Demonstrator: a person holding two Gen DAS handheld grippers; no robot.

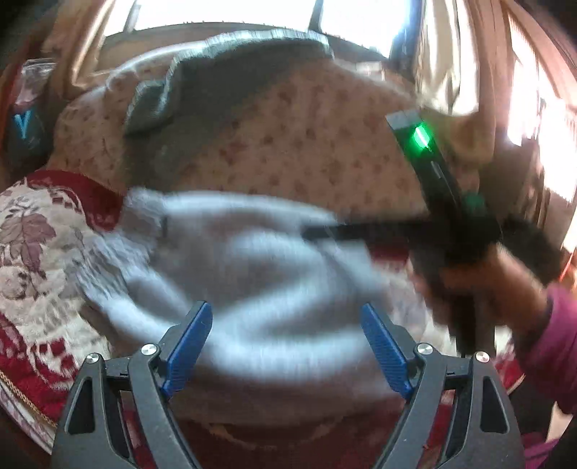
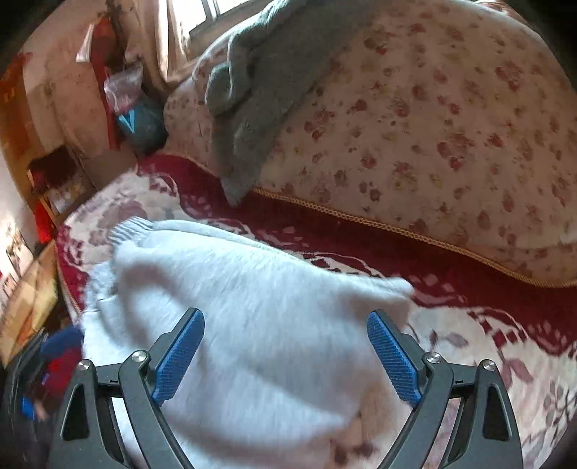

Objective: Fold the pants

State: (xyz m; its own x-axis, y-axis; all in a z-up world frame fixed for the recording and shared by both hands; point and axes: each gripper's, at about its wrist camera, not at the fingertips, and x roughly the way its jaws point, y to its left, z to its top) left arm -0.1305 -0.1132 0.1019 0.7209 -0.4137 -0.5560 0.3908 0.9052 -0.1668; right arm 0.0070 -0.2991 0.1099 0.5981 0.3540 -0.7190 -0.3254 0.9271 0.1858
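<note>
We look out from each wrist along its own blue jaws, low and close over the pale pants point(image 1: 252, 274) on the red patterned bed cover point(image 2: 468, 288). The left view faces the far window point(image 1: 223, 14) head-on, and at its right edge we see the right gripper point(image 1: 443, 202). The right view angles left. Both share the pants, the floral quilt point(image 2: 450, 119) and the grey garment point(image 1: 223, 97).

Red/cream patterned bedspread point(image 2: 468, 299) w/ floral quilt point(image 2: 450, 126) behind; grey blanket point(image 2: 259, 90) draped over quilt; blue bag point(image 2: 142, 122) by curtain point(image 2: 169, 43).
</note>
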